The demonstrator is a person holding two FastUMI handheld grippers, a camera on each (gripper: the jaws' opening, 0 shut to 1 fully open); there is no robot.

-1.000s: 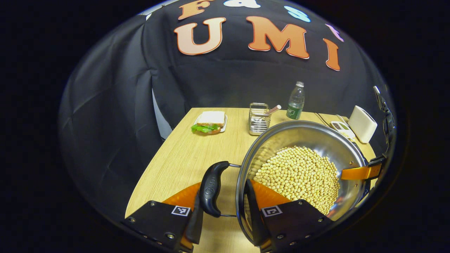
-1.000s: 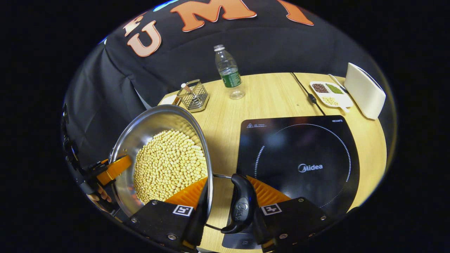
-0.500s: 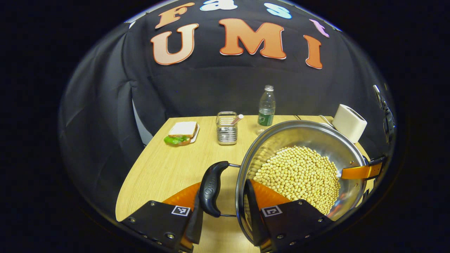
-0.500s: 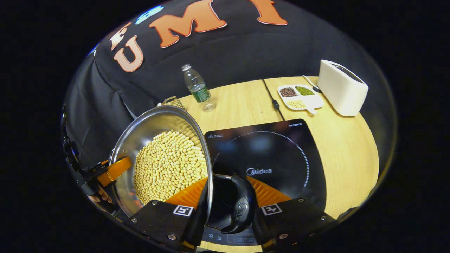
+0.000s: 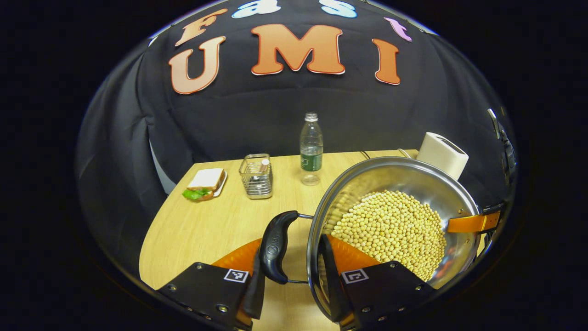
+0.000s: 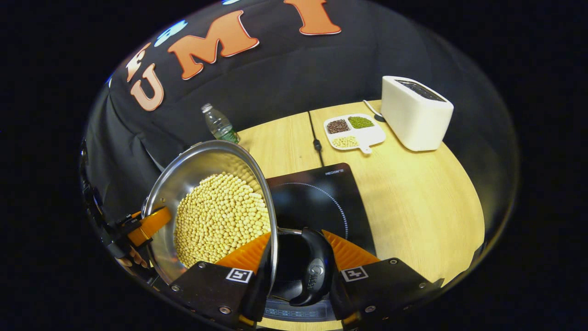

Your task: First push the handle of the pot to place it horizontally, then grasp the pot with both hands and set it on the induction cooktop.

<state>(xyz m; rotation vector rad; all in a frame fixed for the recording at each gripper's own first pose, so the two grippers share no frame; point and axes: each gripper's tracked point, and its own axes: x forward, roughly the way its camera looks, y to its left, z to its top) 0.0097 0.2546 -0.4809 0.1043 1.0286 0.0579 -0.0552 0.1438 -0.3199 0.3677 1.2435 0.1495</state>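
The left gripper [image 5: 294, 271] and the right gripper [image 6: 296, 271] are each pinching a side of the pot [image 5: 395, 220], one finger inside the rim and one outside its black handle [image 5: 274, 246], keeping the load of beans [image 6: 220, 225] level. The pot is hanging partly over the induction cooktop [image 6: 317, 197], apparently not yet set down.

A sandwich [image 5: 204, 183], wire basket [image 5: 257, 176], water bottle [image 5: 311, 147], toaster [image 6: 415, 112] and divided snack dish [image 6: 353, 130] sit on the wooden table [image 6: 427, 202].
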